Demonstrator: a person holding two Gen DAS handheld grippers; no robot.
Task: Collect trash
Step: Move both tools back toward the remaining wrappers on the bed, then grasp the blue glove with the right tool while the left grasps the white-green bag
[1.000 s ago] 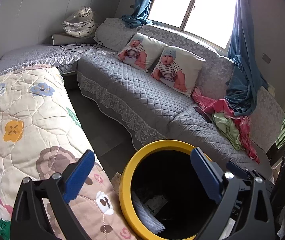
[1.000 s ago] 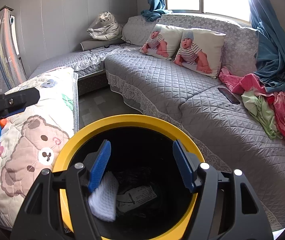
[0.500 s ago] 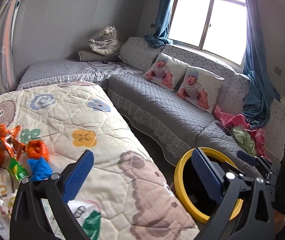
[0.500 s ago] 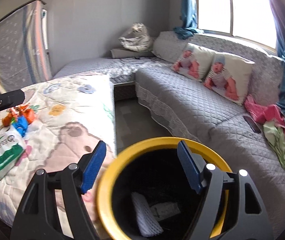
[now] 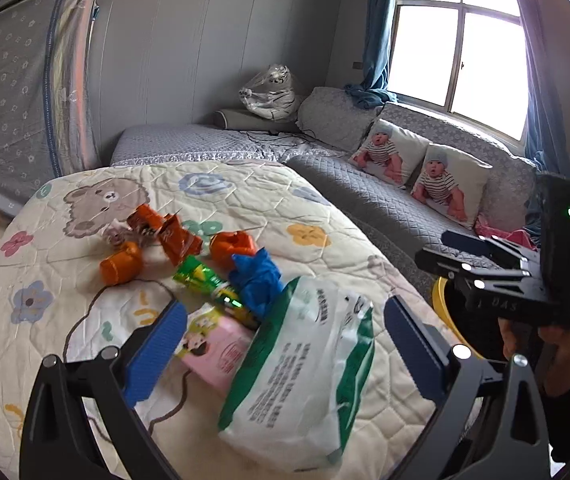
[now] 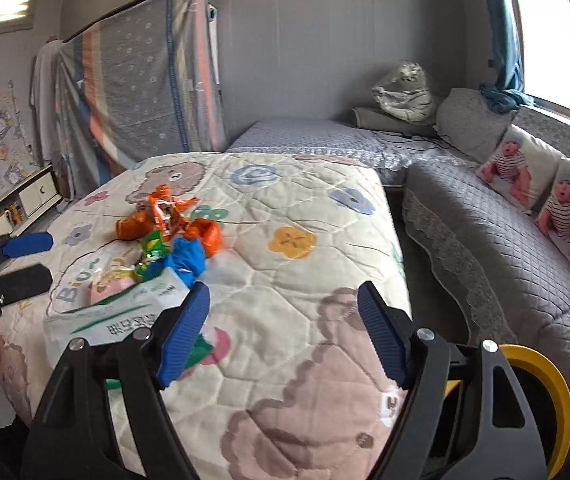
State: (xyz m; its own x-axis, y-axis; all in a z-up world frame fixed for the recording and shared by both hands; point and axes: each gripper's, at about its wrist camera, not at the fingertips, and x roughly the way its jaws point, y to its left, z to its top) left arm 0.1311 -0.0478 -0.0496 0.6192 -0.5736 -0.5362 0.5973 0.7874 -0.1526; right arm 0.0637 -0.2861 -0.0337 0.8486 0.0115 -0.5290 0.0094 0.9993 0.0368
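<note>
We read "DAS" on the black body of the right gripper; on the quilt we make out large letters "Bio", the rest covered by litter; print on the white-and-green packet and the pink packet is too blurred to read.

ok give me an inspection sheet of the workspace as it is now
surface: quilt with bear and flower prints.
job's things: orange wrappers, green wrapper, blue wrapper, pink pack, white and green bag in one cluster; yellow-rimmed bin beside the quilt.
clutter: nothing seen.
grippers: left gripper open, over the bag; right gripper open, empty.
cables: black cable on the grey sofa.
surroundings: baby-print cushions, window.
</note>
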